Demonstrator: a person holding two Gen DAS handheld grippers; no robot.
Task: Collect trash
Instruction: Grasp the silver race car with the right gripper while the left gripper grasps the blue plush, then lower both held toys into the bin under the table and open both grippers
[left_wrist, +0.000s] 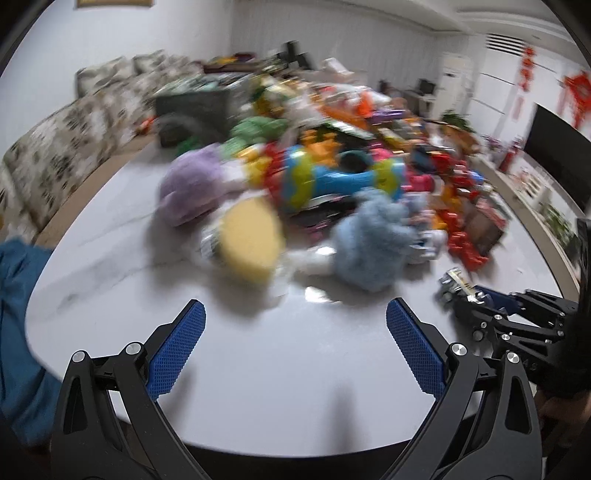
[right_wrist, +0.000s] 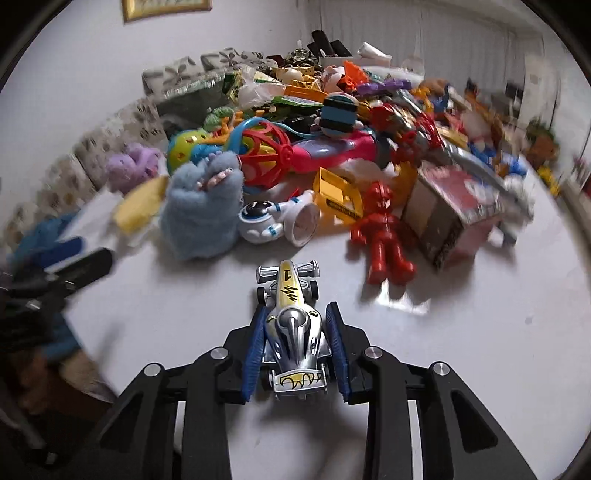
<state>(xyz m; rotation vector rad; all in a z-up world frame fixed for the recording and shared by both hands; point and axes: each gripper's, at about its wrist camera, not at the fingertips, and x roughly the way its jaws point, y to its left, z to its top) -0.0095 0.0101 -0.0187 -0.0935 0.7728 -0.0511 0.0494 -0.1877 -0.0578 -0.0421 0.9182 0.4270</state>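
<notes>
The right gripper (right_wrist: 297, 334) clamps its blue pads on a silver toy car (right_wrist: 293, 332) on the white table (right_wrist: 480, 332), nose toward the toy pile (right_wrist: 332, 129) ahead. The pick seems made; lifting it clear comes next. Only the left wrist view shows the left gripper (left_wrist: 295, 332) wide open and empty, with a blurred blue plush (left_wrist: 373, 240) beyond.

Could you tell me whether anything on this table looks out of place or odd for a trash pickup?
Yes: the right gripper is shut on a silver toy race car, intact and hardly trash. Behind it the table carries a sprawling heap of toys, with a red figure lying on its back and a carton tipped askew.
</notes>
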